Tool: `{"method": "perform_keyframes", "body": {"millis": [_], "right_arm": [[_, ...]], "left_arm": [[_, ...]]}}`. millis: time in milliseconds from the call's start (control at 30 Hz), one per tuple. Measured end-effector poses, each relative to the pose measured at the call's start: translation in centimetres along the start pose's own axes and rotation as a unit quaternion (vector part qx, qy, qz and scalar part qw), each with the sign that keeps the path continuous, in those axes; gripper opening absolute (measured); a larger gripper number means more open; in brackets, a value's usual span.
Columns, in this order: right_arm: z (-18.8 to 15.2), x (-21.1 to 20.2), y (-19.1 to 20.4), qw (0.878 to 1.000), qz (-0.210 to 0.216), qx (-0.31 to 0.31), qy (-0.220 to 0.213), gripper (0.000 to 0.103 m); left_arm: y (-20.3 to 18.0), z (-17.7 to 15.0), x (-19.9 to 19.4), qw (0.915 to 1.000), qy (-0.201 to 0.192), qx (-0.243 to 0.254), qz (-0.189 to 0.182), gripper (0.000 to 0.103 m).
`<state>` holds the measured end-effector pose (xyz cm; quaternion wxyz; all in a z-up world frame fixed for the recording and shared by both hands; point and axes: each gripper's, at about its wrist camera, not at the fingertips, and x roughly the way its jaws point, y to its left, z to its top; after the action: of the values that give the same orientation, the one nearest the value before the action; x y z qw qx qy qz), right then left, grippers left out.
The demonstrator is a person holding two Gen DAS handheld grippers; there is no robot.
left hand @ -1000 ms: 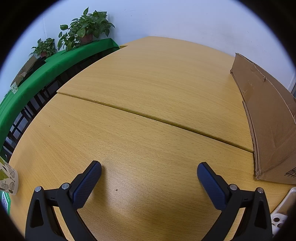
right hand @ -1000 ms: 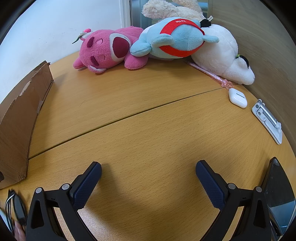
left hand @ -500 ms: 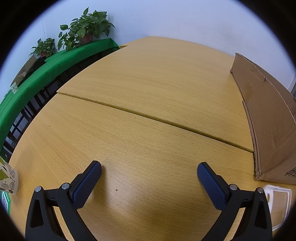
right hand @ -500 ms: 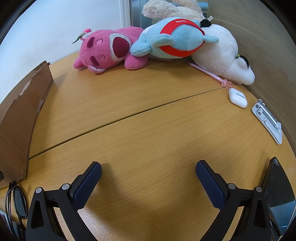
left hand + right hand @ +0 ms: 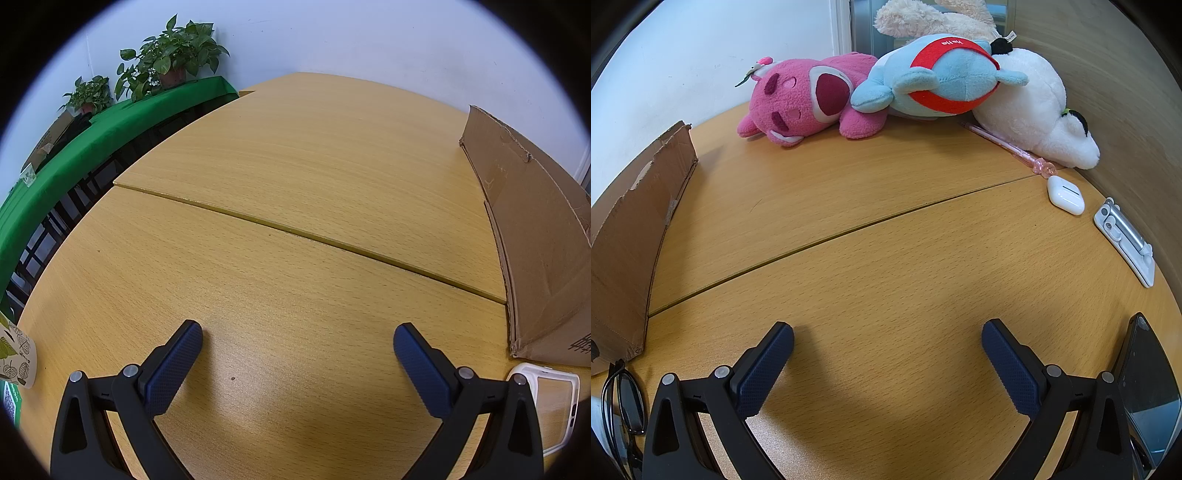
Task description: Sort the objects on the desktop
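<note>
My left gripper is open over bare wooden table, nothing between its blue pads. A white phone case lies just right of it, below the cardboard box. A paper cup sits at the far left edge. My right gripper is open too, above bare wood. Around it lie black glasses at the left, a dark phone at the right, a white earbud case, a silver phone stand and a pink pen.
Pink, blue and white plush toys are piled at the table's far corner. The box's torn wall stands left in the right wrist view. A green-covered shelf with potted plants runs beyond the left table edge.
The white phone case has slid further into the left wrist view beside the box. The black glasses have come further into the right wrist view at the lower left. Both grippers stayed still.
</note>
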<state>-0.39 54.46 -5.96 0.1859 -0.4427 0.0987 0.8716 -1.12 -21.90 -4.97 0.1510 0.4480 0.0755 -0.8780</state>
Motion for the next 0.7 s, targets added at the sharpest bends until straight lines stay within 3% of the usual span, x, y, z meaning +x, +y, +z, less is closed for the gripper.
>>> {"method": "perform_keyframes", "body": {"millis": [700], "right_arm": [[0.07,0.05,0.11,1.0,-0.004,0.005,0.0,0.103]], "left_arm": [[-0.12,-0.02,0.04,1.0,0.0,0.0,0.001,0.103]]}}
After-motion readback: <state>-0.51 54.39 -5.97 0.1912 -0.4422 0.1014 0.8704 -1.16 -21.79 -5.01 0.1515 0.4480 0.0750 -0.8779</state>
